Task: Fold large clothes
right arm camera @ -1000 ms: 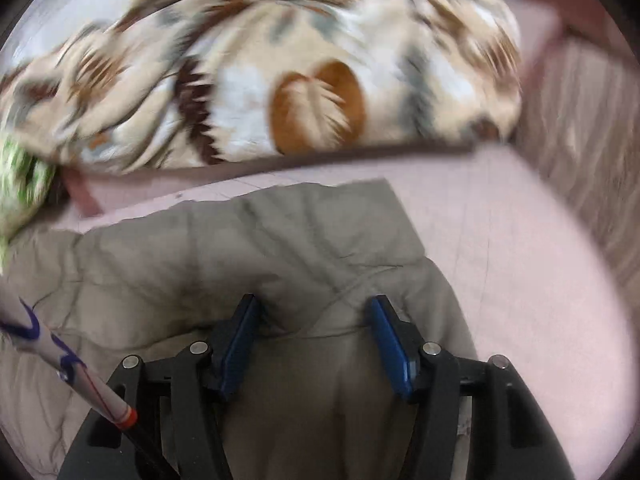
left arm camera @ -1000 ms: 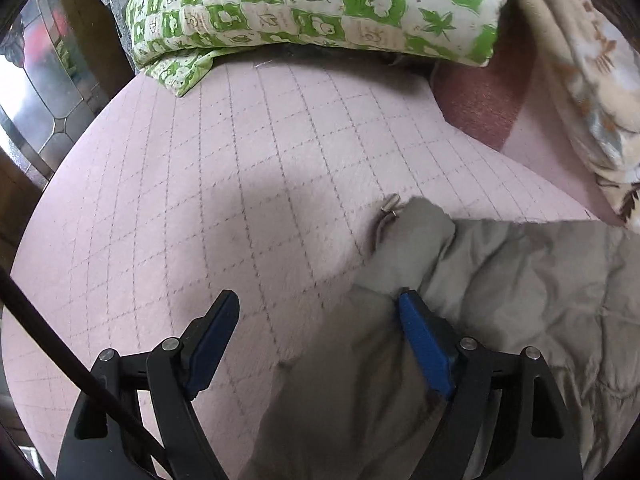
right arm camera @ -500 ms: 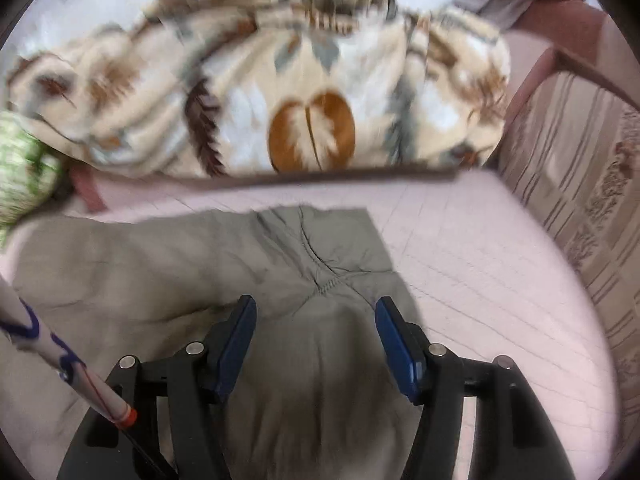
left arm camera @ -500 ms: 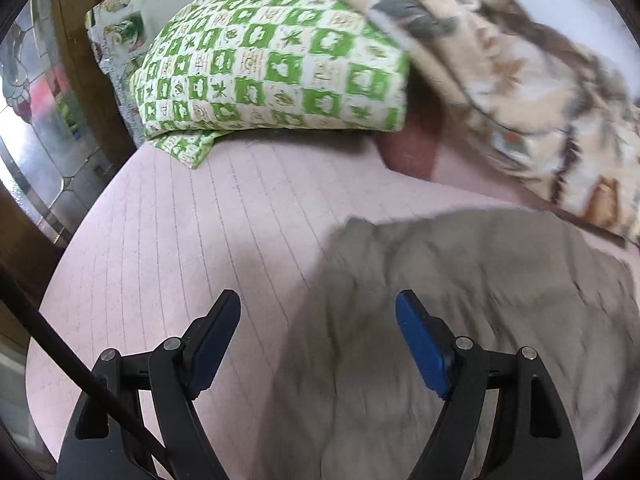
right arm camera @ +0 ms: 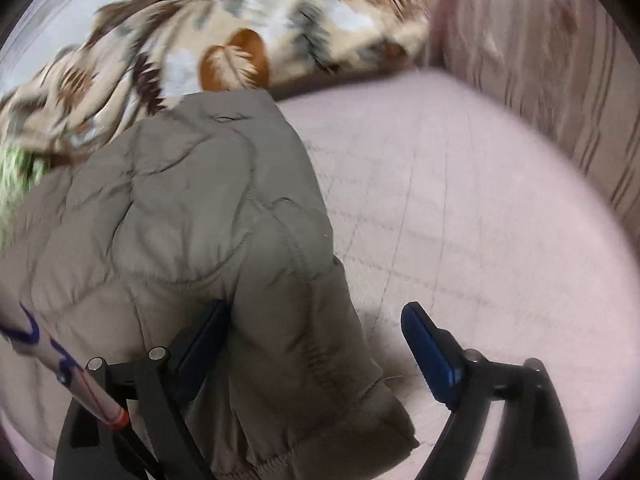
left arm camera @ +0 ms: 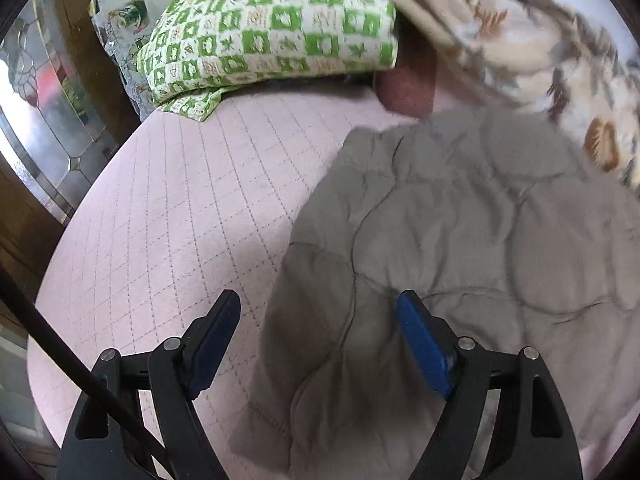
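A grey-olive quilted jacket [left arm camera: 460, 240] lies on the pink quilted bed cover [left arm camera: 180, 200]. In the left wrist view my left gripper [left arm camera: 318, 332] is open above the jacket's left edge, its right pad over the fabric and its left pad over bare cover. In the right wrist view the jacket [right arm camera: 192, 220] fills the left half, a sleeve or folded side running down between the fingers. My right gripper [right arm camera: 316, 344] is open over the jacket's right edge and holds nothing.
A green-and-white checked pillow [left arm camera: 272, 28] lies at the head of the bed. A beige leaf-print blanket [left arm camera: 540, 48] is bunched behind the jacket, also in the right wrist view [right arm camera: 240, 40]. A striped wooden footboard [right arm camera: 560, 60] stands at right. A glass door [left arm camera: 44, 100] is at left.
Both grippers have shifted outward over the jacket's side edges. The jacket now lies smoother, with its quilted back showing. Both grippers stay open.
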Available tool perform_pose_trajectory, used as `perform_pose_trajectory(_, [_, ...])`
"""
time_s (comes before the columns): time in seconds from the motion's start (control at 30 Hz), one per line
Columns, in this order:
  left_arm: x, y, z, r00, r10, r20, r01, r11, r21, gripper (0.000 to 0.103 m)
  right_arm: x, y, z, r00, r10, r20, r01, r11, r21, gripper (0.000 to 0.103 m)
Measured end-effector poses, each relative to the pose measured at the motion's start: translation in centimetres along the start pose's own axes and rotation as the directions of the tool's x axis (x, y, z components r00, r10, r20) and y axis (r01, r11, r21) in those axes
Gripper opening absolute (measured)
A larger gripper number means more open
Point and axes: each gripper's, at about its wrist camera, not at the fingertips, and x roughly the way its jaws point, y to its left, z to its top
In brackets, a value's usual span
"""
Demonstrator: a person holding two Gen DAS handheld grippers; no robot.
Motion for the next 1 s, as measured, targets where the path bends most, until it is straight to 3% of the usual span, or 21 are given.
perform_pose_trajectory(0.17, [-2.7, 2.0, -0.4, 0.999, -0.035, 0.009, 0.036, 0.999, -0.036, 0.081, -2.9, 0.0, -0.1, 0.999, -0.013, 0.042, 0.015, 0.999, -0.032, 0.090])
perform_pose_trajectory(0.47, [-2.4, 3.3, -0.9, 1.000, 0.019, 0.007, -0.019, 1.000, -0.012, 0.081, -5.3, -2.4, 0.9, 0.999, 0.027, 0.043, -0.027, 1.000, 0.008, 0.090])
perform_pose_trajectory(0.6, [-0.6, 3.5, -1.0, 0.999, 0.042, -0.017, -0.042, 0.999, -0.008, 0.081, -5.1, -1.5, 1.7, 0.998, 0.043, 0.045, -0.042, 0.999, -0.016, 0.090])
perform_pose_trajectory(0.77, [1.7, 3.9, -1.5, 0.997, 0.071, -0.045, -0.071, 0.997, -0.015, 0.081, -3.0, 0.8, 0.9, 1.000, -0.010, 0.022, 0.012, 0.995, -0.101, 0.090])
perform_pose_trajectory(1.0, [2.0, 4.3, -1.4, 0.996, 0.077, -0.049, -0.078, 0.997, -0.019, 0.081, -0.7, 0.1, 0.7, 1.000, 0.003, -0.013, -0.003, 0.999, -0.046, 0.091])
